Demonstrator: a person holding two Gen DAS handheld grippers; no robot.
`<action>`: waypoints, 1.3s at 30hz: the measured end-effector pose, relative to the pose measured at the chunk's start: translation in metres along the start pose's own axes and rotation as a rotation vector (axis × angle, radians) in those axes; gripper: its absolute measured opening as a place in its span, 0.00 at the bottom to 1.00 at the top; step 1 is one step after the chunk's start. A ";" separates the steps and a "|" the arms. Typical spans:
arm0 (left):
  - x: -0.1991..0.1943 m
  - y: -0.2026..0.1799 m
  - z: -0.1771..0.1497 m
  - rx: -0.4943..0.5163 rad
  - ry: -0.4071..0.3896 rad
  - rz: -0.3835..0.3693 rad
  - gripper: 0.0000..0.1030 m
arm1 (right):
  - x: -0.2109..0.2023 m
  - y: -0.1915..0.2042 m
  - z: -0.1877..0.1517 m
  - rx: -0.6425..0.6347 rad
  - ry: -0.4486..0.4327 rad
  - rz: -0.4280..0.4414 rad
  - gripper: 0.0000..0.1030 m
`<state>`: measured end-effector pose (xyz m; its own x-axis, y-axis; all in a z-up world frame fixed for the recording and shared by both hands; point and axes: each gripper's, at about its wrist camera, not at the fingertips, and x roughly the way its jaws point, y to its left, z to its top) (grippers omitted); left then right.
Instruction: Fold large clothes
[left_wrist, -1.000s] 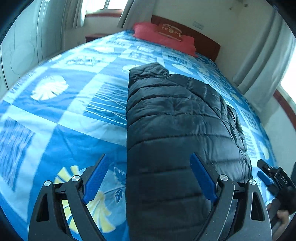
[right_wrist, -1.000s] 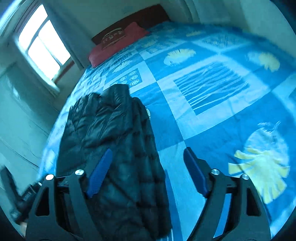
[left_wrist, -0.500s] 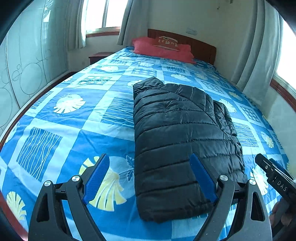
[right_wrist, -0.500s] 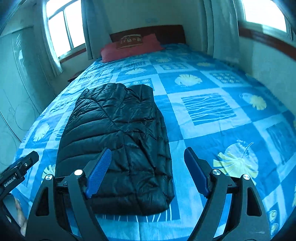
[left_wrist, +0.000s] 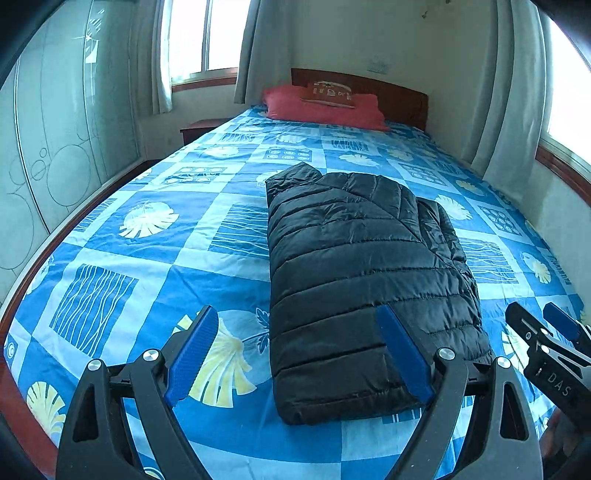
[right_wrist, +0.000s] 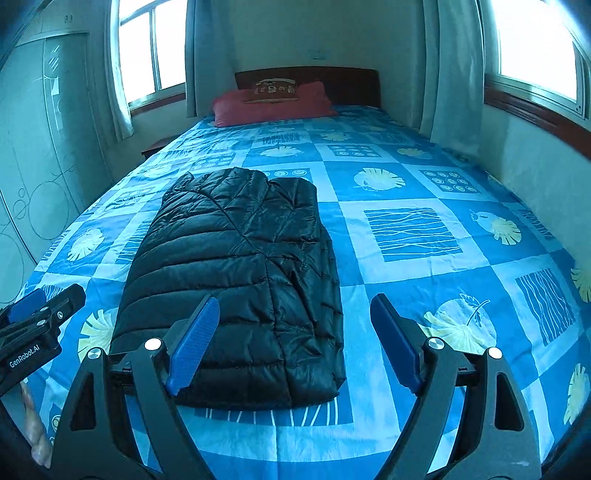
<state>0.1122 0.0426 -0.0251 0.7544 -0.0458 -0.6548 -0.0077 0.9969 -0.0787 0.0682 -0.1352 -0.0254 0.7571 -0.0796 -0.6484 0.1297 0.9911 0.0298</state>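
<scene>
A black quilted puffer jacket (left_wrist: 362, 273) lies folded lengthwise into a long rectangle on the blue patterned bedspread (left_wrist: 155, 258); it also shows in the right wrist view (right_wrist: 240, 273). My left gripper (left_wrist: 295, 325) is open and empty, held back above the jacket's near left corner. My right gripper (right_wrist: 295, 314) is open and empty, held back above the jacket's near right corner. Each gripper shows at the edge of the other's view: the right one (left_wrist: 546, 347) and the left one (right_wrist: 37, 314).
A red pillow (left_wrist: 325, 107) lies at the wooden headboard (right_wrist: 351, 86). A wardrobe with circle patterns (left_wrist: 55, 147) stands left of the bed. A nightstand (left_wrist: 199, 129) sits at the far left. Curtained windows and a wall run along the right side.
Both grippers have pulled back and up from the jacket, so the whole folded jacket and the room now show. Both stay open.
</scene>
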 end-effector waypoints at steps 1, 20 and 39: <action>0.000 0.000 0.000 0.000 -0.001 0.000 0.85 | 0.000 0.000 0.000 -0.001 -0.001 0.002 0.81; -0.005 0.000 -0.004 -0.005 -0.003 -0.008 0.85 | -0.010 0.009 -0.002 -0.016 -0.014 0.024 0.81; -0.008 -0.002 -0.005 -0.005 0.000 -0.008 0.85 | -0.011 0.013 -0.002 -0.021 -0.011 0.029 0.81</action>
<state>0.1033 0.0411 -0.0232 0.7542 -0.0535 -0.6544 -0.0051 0.9962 -0.0873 0.0599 -0.1208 -0.0194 0.7675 -0.0515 -0.6390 0.0938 0.9951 0.0324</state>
